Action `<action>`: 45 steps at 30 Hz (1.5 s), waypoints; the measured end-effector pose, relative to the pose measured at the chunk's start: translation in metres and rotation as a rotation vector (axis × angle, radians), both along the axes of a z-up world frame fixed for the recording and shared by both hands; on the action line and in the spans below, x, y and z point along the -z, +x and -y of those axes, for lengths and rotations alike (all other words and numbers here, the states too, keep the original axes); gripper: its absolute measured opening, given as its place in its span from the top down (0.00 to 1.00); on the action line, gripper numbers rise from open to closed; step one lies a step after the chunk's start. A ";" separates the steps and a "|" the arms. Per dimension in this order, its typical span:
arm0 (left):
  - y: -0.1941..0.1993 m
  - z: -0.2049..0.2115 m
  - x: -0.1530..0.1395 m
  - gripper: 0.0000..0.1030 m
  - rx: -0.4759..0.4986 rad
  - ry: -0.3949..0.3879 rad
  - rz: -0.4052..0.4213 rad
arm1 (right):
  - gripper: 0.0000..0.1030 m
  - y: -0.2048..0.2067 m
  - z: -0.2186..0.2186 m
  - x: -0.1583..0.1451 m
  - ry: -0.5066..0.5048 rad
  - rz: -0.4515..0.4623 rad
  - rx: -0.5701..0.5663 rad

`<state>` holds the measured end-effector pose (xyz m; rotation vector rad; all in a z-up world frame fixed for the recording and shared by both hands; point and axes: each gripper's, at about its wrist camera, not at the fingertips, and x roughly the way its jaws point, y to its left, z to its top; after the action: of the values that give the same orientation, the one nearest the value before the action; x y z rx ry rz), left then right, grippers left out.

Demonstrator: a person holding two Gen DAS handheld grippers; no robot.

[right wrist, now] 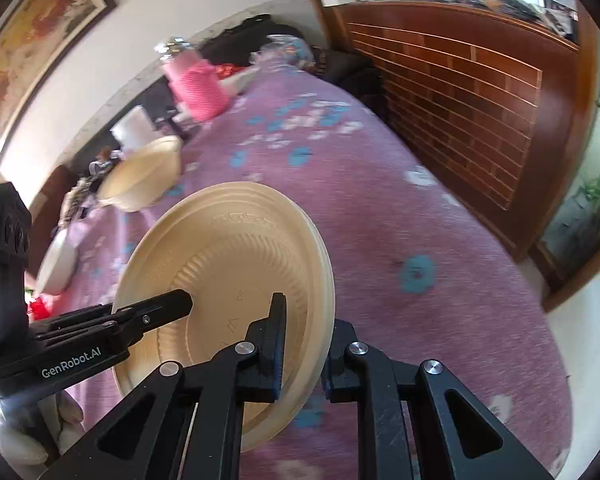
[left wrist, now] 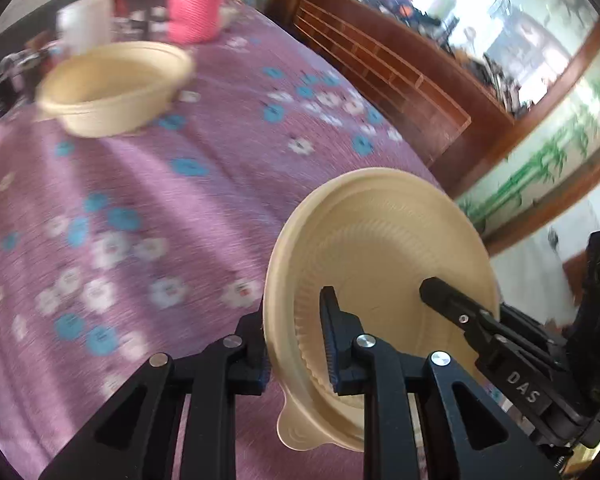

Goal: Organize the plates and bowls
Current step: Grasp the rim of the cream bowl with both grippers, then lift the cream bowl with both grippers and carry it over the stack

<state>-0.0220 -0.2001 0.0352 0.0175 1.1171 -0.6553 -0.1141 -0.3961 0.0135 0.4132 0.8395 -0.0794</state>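
At the far left of the purple flowered cloth (left wrist: 148,184) a beige bowl (left wrist: 116,88) waits. The beige plate (left wrist: 384,264) stands on edge above the cloth, pinched at its rim by the left gripper (left wrist: 296,340) and by the right gripper (right wrist: 304,348), whose finger also shows inside the dish. With two grips on one thin rim, uneven pulling could likely flex or twist the plate free, and the motion blur suggests that a quick swing toward the bowl could drop it.
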 end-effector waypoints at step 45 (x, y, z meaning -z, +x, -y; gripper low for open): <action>-0.027 -0.490 -0.054 0.70 -0.933 -0.165 0.237 | 0.84 0.114 -0.496 -0.046 -0.089 0.091 -0.756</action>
<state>-0.0490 0.2895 0.0895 -0.5266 0.7200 0.0983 -0.0003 0.1000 0.0595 -0.0036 0.8527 0.5960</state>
